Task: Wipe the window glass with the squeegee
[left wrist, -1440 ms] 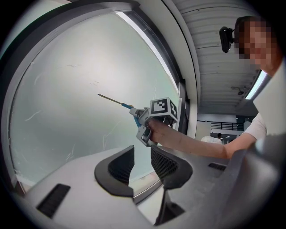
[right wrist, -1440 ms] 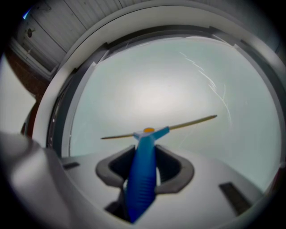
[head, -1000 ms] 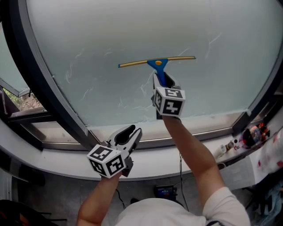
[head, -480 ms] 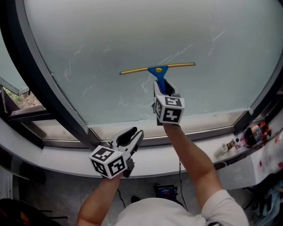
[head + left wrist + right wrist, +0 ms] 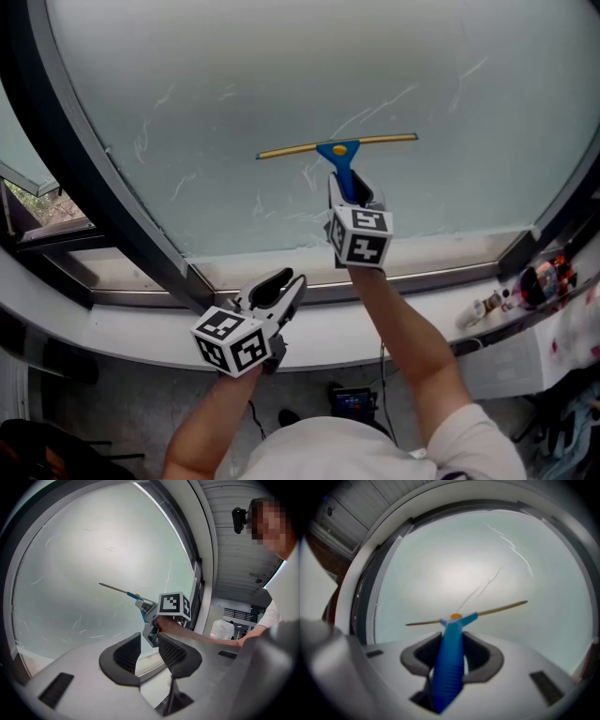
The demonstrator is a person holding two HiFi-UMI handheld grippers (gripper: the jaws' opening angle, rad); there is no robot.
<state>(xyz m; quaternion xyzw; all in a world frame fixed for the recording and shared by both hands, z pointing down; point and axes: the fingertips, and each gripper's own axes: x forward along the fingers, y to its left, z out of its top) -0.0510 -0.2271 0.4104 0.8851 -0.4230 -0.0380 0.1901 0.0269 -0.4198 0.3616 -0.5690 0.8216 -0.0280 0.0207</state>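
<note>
We hold the squeegee against the glass, a little below the middle of the pane. Its yellow blade bar lies almost level, with the right tip slightly higher. The blue handle drops from the bar's centre straight into the right gripper, whose two jaws are clamped on the handle from either side; in the right gripper view the handle fills the gap between them.

Our right arm reaches out nearly straight, forearm bare, a white sleeve at the shoulder. The gripper points at the pane, its marker cube facing us.

The left gripper hangs lower and to the left, close to the sill where a dark frame bar comes down to meet it. Our left forearm is bent and drawn in near the body. Its jaws stand apart and grasp nothing. The left gripper view looks past them to the right gripper and the squeegee well beyond.

Thin pale streaks cross the frosted glass around the blade.
</note>
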